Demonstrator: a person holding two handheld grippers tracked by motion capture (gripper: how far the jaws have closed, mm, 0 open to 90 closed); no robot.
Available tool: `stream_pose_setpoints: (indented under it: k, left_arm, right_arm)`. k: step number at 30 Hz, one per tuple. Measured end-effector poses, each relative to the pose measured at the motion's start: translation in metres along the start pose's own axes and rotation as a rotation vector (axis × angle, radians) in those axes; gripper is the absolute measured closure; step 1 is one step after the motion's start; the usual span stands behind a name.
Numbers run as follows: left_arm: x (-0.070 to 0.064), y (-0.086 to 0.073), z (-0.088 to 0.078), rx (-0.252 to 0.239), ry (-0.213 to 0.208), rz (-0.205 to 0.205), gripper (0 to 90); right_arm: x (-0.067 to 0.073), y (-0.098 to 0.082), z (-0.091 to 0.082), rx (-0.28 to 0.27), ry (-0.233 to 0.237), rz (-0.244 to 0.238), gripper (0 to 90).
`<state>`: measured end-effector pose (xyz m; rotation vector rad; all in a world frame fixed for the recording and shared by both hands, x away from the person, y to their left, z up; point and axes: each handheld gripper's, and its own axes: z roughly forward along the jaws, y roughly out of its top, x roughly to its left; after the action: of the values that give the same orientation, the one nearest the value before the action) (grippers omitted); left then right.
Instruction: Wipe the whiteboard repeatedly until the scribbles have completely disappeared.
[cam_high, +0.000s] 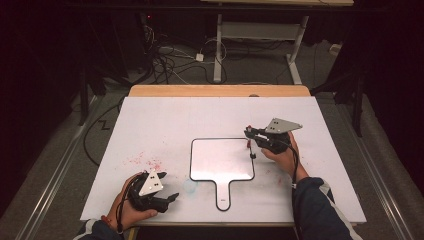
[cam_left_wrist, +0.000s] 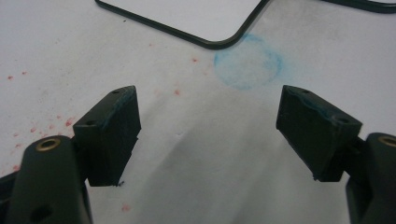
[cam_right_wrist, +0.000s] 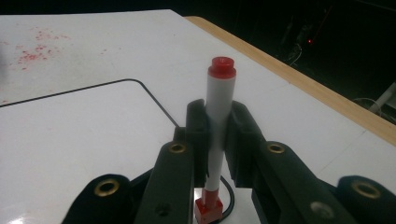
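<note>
Two grippers flank the whiteboard (cam_high: 222, 159): right gripper (cam_right_wrist: 218, 135) pinching a red marker (cam_right_wrist: 219, 107); left gripper (cam_left_wrist: 208, 135) spread over blue smudge (cam_left_wrist: 248, 60).

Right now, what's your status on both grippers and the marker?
Right gripper shut on red marker, at whiteboard's right edge. Left gripper open, empty, low over table near blue smudge. Nothing in the way.

Red specks (cam_high: 145, 161) — perhaps ink — blue smudge (cam_left_wrist: 248, 60)
</note>
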<state>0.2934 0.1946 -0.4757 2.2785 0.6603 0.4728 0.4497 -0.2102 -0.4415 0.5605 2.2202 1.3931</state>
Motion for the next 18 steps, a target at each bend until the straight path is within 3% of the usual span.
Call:
stream_pose_setpoints:
  k: [5,12,18]
  left_arm:
    - [0.0,0.0,0.0,0.0,-0.003,0.0,20.7]
    - [0.001,0.0,0.001,0.002,-0.007,0.001,20.7]
    - [0.0,0.0,0.0,-0.001,-0.006,0.0,20.7]
  right_arm:
    - [0.002,0.0,0.006,-0.016,0.005,0.001,81.6]
    - [0.017,0.006,0.018,-0.04,0.083,0.007,81.6]
    - [0.012,0.004,0.008,-0.02,0.06,-0.03,81.6]
